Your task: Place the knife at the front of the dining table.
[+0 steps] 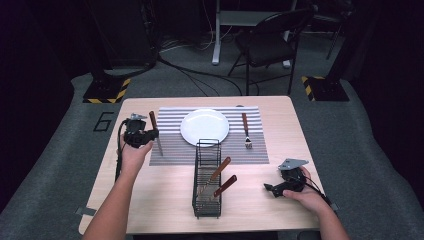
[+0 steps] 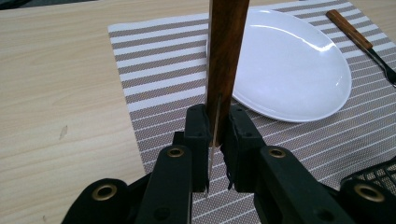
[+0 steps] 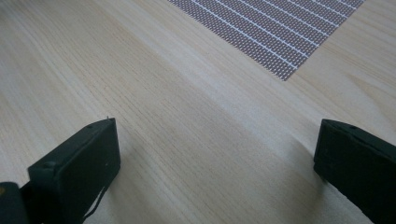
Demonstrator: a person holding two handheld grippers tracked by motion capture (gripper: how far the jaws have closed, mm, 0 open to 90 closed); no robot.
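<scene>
My left gripper [image 1: 150,134] is shut on a knife [image 1: 156,135] with a brown wooden handle, held above the left edge of the striped placemat [image 1: 172,150]. In the left gripper view the jaws [image 2: 215,135] clamp the knife [image 2: 226,51] where blade meets handle; the handle points up and away. A white plate [image 1: 205,126] lies in the middle of the placemat, with a wooden-handled fork [image 1: 245,131] to its right. My right gripper [image 1: 270,189] rests low at the table's front right, open. Its jaws [image 3: 217,154] stand wide apart over bare wood.
A black wire cutlery basket [image 1: 207,200] stands in the front middle of the table and holds two wooden-handled utensils [image 1: 220,177]. The plate [image 2: 289,65] and fork [image 2: 355,37] lie beyond the knife. A folding chair [image 1: 270,45] stands on the floor behind the table.
</scene>
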